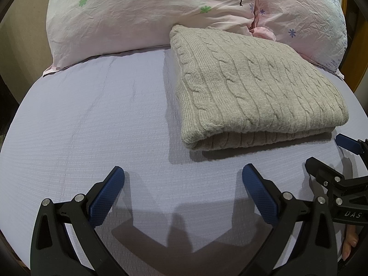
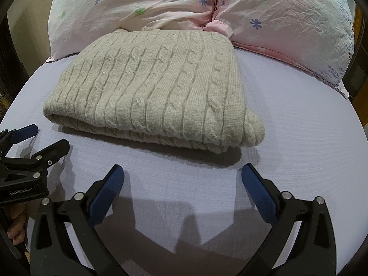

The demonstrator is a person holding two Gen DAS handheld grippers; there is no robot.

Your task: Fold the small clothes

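Gaping wide, empty — both hand-held grippers, left (image 1: 183, 178) and right (image 2: 182, 178); folded sweater (image 2: 151, 87) hides its lower layers.

Two pieces of lettering can be read. In the right wrist view, "GenRobot.AI" is printed in pale letters on the black body of the left tongs (image 2: 36, 142), at the left edge of the frame, just above the fingers of the hand that holds them. In the left wrist view, the letters "UAS" are seen in pale print on the black body of the right tongs (image 1: 331, 148), at the right edge; the lettering is cut off by the frame and cannot be made out in full. No other text, number or sign can be read.
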